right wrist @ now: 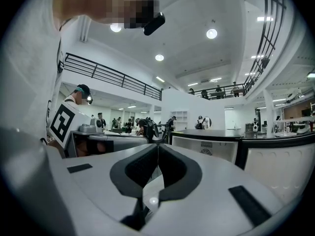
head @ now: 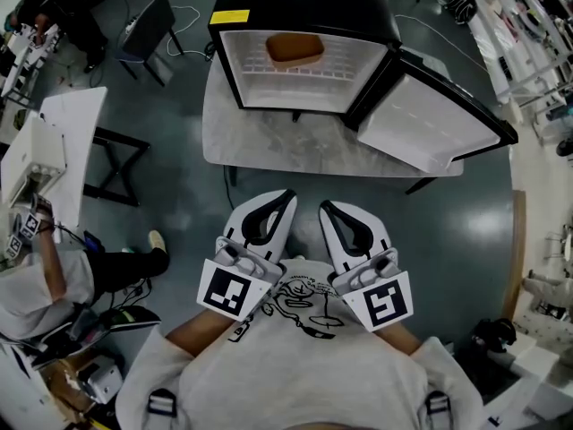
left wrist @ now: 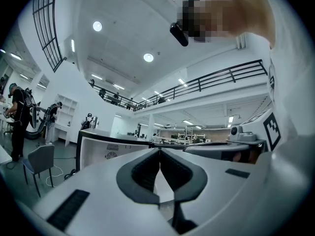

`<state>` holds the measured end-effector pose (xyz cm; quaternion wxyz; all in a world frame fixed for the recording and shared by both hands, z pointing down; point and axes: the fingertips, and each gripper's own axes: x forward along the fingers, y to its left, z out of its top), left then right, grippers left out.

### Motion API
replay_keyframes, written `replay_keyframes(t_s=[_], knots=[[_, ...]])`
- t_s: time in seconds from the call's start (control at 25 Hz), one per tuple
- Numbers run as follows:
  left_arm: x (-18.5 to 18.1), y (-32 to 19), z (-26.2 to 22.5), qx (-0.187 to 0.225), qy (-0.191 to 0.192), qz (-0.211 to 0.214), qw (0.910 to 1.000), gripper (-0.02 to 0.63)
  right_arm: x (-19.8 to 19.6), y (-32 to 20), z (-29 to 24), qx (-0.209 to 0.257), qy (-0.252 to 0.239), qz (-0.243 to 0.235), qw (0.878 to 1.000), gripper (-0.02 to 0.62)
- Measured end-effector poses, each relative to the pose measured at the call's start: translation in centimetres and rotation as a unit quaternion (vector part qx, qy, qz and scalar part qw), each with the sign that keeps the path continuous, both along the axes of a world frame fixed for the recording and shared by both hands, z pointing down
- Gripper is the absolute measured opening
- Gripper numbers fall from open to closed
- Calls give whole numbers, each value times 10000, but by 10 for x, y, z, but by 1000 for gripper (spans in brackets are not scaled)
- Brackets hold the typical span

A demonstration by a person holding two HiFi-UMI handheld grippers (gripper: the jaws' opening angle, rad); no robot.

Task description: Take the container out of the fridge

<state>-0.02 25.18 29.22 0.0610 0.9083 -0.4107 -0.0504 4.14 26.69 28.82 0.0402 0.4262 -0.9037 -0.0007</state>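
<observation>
A small black fridge (head: 304, 7) stands on a pale table (head: 269, 146), its door (head: 430, 124) swung open to the right. On its upper white wire shelf sits a brown container (head: 295, 48). My left gripper (head: 288, 195) and right gripper (head: 324, 208) are held side by side close to my chest, well short of the table. Both point towards the fridge with jaws shut and nothing between them. In the left gripper view the gripper (left wrist: 160, 151) faces the fridge (left wrist: 98, 146); in the right gripper view the gripper (right wrist: 157, 148) shows the fridge (right wrist: 216, 146) at right.
A dark chair (head: 148, 30) stands left of the fridge table. A white desk (head: 67, 137) with a seated person (head: 54, 276) is at far left. Grey floor lies between me and the table. Benches and equipment line the right side (head: 537, 61).
</observation>
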Motion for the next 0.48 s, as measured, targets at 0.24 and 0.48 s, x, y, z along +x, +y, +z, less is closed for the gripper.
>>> replay_keyframes(t_s=[0.24,0.48], knots=[[-13,-34,5,-51,5,82,10000,17,-15,-35,4,-28,28,47,10000,28],[-29,-66,8,-79,0,103,9999,17,-31,-65,4,-35,19,79,10000,28]])
